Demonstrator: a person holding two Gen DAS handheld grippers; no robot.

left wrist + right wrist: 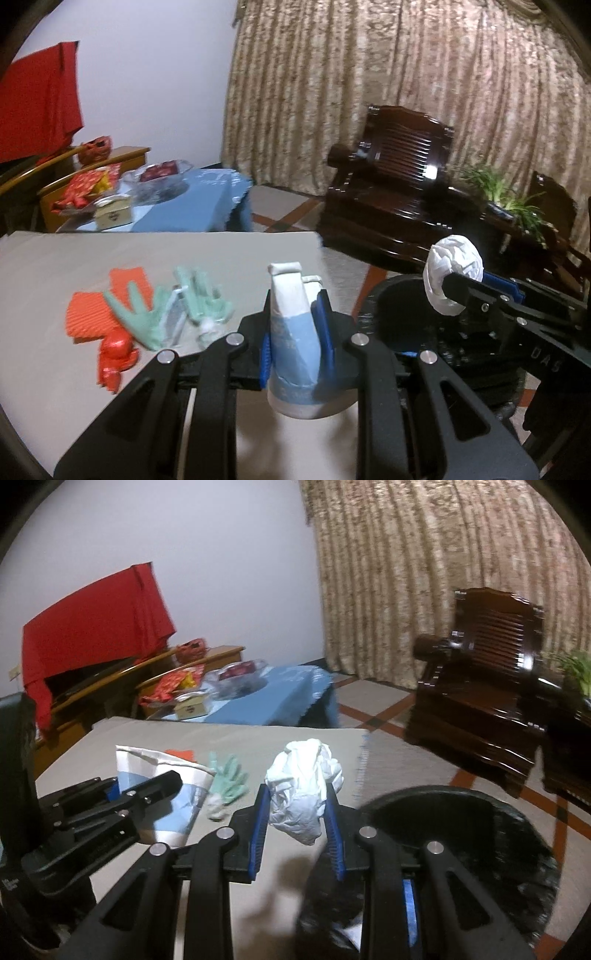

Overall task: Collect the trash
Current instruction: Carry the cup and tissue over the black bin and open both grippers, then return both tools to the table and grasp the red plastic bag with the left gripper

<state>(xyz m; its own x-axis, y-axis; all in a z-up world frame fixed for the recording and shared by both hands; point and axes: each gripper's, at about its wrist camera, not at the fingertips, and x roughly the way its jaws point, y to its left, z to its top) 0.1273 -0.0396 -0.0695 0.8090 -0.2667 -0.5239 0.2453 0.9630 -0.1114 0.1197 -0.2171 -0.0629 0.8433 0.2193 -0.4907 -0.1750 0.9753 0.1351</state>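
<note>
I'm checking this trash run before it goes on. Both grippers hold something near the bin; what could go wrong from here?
The flattened paper cup is pinched edge-on in the left gripper and might slip. The crumpled tissue in the right gripper hangs loosely; it could miss the black bin at the table's edge.

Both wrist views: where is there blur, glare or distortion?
Left wrist view: gloves smeared by motion, glare on the chair, curtain bowed by the fisheye. Right wrist view: chair blurred, paper cup and crumpled tissue sharper.
</note>
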